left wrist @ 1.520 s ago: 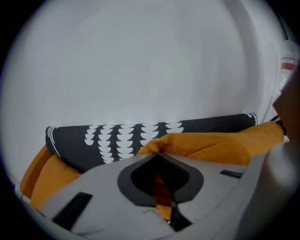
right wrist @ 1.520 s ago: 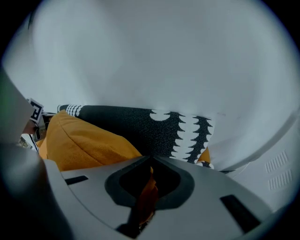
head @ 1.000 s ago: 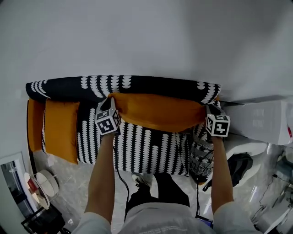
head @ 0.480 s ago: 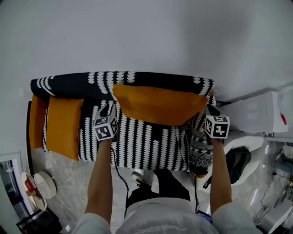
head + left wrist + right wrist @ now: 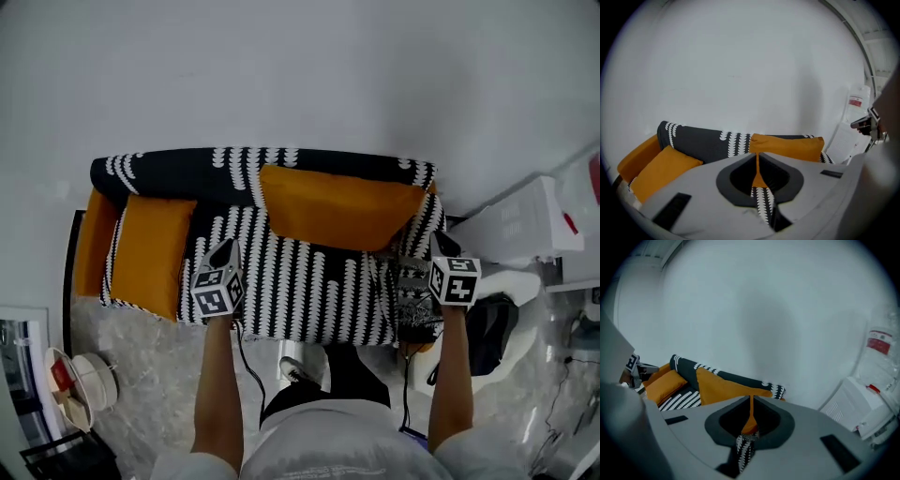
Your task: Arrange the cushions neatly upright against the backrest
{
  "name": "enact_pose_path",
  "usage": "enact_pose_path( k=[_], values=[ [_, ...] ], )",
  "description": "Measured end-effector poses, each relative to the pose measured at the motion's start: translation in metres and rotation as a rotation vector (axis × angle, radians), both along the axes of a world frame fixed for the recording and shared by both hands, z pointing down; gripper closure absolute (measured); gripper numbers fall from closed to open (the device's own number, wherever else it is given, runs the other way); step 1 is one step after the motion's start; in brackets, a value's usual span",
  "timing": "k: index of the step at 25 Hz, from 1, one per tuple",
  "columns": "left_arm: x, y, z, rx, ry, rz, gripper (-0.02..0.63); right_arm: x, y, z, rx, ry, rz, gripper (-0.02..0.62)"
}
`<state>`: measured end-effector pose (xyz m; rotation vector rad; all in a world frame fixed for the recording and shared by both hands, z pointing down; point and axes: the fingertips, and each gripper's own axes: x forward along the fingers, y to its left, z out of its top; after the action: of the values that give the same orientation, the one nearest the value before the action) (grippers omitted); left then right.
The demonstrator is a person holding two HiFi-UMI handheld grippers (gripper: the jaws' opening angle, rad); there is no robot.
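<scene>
Head view, left end first: plump orange cushion (image 5: 155, 253) tilted on the seat. Left gripper (image 5: 228, 247) above the seat front, jaws just closed together, nothing between. Long orange cushion (image 5: 342, 208) upright against the backrest of the black, white-patterned fabric sofa (image 5: 300, 281). Right gripper (image 5: 439, 241) pinched together, empty.

white wall (image 5: 300, 66) behind, white unit (image 5: 520, 225) at rt, black bag (image 5: 487, 337) nr it, marbled floor (image 5: 141, 375)
</scene>
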<state>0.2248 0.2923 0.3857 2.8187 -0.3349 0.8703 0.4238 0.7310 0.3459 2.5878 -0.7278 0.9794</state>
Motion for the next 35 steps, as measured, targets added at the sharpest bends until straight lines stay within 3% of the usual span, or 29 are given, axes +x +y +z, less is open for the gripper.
enact_pose_path(
  k=[6, 14, 23, 35],
  values=[
    [-0.068, 0.026, -0.04, 0.067, 0.037, 0.046, 0.601, -0.08, -0.007, -0.024, -0.017, 0.026, -0.042, 0.592],
    [-0.147, 0.044, -0.096, 0.112, 0.144, 0.032, 0.603, -0.154, -0.038, -0.064, 0.062, 0.07, -0.115, 0.593],
    [-0.254, 0.023, -0.152, 0.195, 0.211, -0.077, 0.603, -0.215, -0.111, -0.115, 0.14, 0.15, -0.261, 0.592],
    [-0.382, -0.032, -0.172, 0.228, 0.201, -0.322, 0.603, -0.28, -0.248, -0.144, 0.181, 0.183, -0.544, 0.592]
  ],
)
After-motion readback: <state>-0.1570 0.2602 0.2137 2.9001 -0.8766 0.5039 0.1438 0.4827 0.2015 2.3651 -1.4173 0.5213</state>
